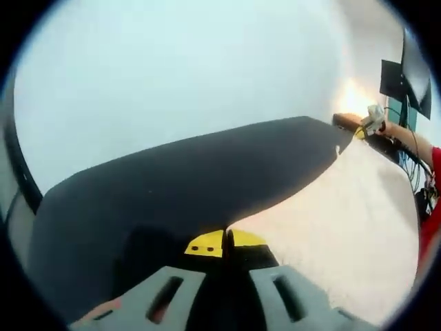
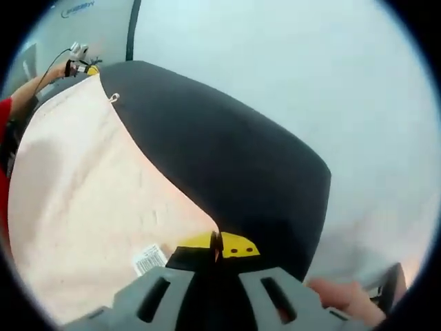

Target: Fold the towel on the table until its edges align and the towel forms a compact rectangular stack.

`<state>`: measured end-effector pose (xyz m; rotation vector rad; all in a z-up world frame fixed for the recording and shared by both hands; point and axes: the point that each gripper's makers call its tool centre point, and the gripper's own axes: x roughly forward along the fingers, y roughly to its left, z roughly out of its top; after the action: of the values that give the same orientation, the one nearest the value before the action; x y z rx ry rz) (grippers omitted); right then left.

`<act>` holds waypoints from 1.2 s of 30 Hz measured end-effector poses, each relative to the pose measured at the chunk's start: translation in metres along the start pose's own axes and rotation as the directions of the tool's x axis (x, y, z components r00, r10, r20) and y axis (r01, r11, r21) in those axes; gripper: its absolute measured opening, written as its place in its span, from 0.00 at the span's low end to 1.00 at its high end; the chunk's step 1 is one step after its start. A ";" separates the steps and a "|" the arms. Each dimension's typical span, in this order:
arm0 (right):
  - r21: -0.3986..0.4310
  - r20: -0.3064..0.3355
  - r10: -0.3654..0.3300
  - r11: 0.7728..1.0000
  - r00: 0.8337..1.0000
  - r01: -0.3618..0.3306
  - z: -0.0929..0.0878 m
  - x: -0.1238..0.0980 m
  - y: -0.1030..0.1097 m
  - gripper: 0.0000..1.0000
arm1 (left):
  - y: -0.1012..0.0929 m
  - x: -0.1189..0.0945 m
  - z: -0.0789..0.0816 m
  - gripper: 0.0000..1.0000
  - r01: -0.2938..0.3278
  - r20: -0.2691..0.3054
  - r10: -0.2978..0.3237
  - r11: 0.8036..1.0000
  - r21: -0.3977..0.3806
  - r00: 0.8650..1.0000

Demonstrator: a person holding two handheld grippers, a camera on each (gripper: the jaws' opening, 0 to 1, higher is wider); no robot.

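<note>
Table (image 1: 172, 193), dark and broad, lies under a pale towel (image 1: 344, 234) whose edge is lifted between the two grippers, so the cloth stretches taut from one to the other. In the left gripper view the towel runs away to the right, its long axis along the held edge toward the right gripper (image 1: 365, 124) at the far corner; in the right gripper view the same cloth (image 2: 89, 200) runs off to the left toward the left gripper (image 2: 79, 58). Each view's own gripper, left (image 1: 226, 243) and right (image 2: 216, 247), has its yellow-tipped jaws pinched closed on a towel corner. A small white label (image 2: 149, 258) sits on the cloth beside the right jaws. Judging from this, a fold is in hand: next both corners should be carried together across to the opposite edge and laid down squarely.
</note>
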<state>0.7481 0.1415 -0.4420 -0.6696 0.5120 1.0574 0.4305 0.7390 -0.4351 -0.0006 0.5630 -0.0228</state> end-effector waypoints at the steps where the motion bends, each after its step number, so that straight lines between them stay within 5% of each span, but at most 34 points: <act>1: 0.005 0.000 0.003 1.000 1.000 -0.003 -0.001 0.002 0.002 0.00 | -0.002 0.002 -0.005 0.00 -0.005 -0.018 0.005 1.000 -0.001 1.000; 3: -0.023 -0.065 -0.013 1.000 0.998 0.011 -0.018 0.009 0.008 0.02 | -0.010 0.006 -0.023 0.00 0.012 -0.069 -0.013 1.000 -0.015 0.998; 4: -0.035 -0.094 -0.028 0.999 0.995 0.025 -0.025 0.014 0.008 0.05 | -0.001 0.006 -0.028 0.02 -0.048 -0.089 0.048 0.999 0.007 0.995; 5: -0.030 -0.041 -0.049 0.998 0.998 0.048 -0.018 0.016 0.006 0.05 | 0.005 0.006 -0.030 0.09 -0.077 -0.089 0.080 0.996 0.040 0.993; 6: -0.021 -0.059 -0.043 0.999 0.997 0.042 -0.018 0.011 0.005 0.07 | 0.008 0.004 -0.031 0.20 -0.086 -0.094 0.092 0.994 0.066 0.991; 7: 0.014 -0.082 -0.069 0.997 0.994 0.071 -0.019 0.006 0.000 0.10 | 0.011 0.000 -0.031 0.24 -0.084 -0.098 0.089 0.995 0.053 0.991; 9: -0.046 -0.113 -0.110 0.993 0.987 0.105 -0.018 -0.006 -0.010 0.14 | 0.018 -0.010 -0.016 0.26 -0.114 -0.043 0.114 0.993 0.009 0.993; 11: -0.045 -0.061 -0.129 0.991 0.990 0.126 -0.003 -0.015 -0.005 0.14 | 0.012 -0.023 -0.006 0.26 -0.119 -0.011 0.119 0.993 0.021 0.993; 13: -0.081 -0.035 -0.142 0.987 0.989 0.139 0.010 -0.020 0.000 0.13 | -0.024 -0.035 0.002 0.25 -0.086 0.044 0.081 0.989 0.124 0.996; 16: -0.098 0.038 -0.149 0.983 0.988 0.152 0.036 -0.025 0.014 0.14 | -0.063 -0.036 0.000 0.26 -0.025 0.035 0.018 0.974 0.224 0.999; 19: -0.136 0.075 -0.269 0.951 0.960 0.277 0.050 -0.037 -0.006 0.14 | -0.090 -0.035 -0.005 0.26 -0.002 0.039 -0.009 0.963 0.270 0.999; 22: 0.052 0.042 -0.263 0.964 0.964 0.261 0.040 -0.036 -0.007 0.14 | -0.107 -0.032 -0.021 0.26 0.006 0.014 -0.010 0.961 0.277 1.000; 24: 0.161 0.056 -0.308 0.941 0.950 0.296 0.040 -0.038 0.006 0.14 | -0.099 -0.033 -0.037 0.26 -0.060 -0.001 0.063 0.951 0.303 0.998; 26: 0.202 0.039 -0.294 0.938 0.955 0.281 0.040 -0.042 0.039 0.14 | -0.092 -0.040 -0.058 0.25 -0.100 -0.041 0.123 0.926 0.365 0.992; 28: 0.167 0.141 -0.282 0.952 0.949 0.258 0.058 -0.052 0.066 0.15 | -0.094 -0.045 -0.053 0.24 -0.121 0.050 0.111 0.940 0.320 0.993; 30: 0.193 0.201 -0.318 0.940 0.926 0.281 0.067 -0.068 0.079 0.15 | -0.091 -0.054 -0.057 0.25 -0.141 0.027 0.139 0.947 0.289 0.990; 32: 0.243 0.257 -0.343 0.928 0.903 0.284 0.075 -0.082 0.086 0.17 | -0.100 -0.062 -0.037 0.26 -0.158 0.122 0.132 0.958 0.238 0.984; 34: 0.311 0.340 -0.390 0.905 0.856 0.289 0.082 -0.098 0.087 0.17 | -0.122 -0.071 -0.025 0.26 -0.127 0.195 0.097 0.981 0.147 0.976; 36: 0.366 0.372 -0.409 0.889 0.833 0.274 0.077 -0.107 0.092 0.17 | -0.139 -0.077 -0.025 0.26 -0.101 0.196 0.067 0.981 0.167 0.978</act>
<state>0.6256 0.1608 -0.3400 -0.2217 0.1352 0.7299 0.3493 0.6023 -0.4139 0.1918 0.3685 0.0105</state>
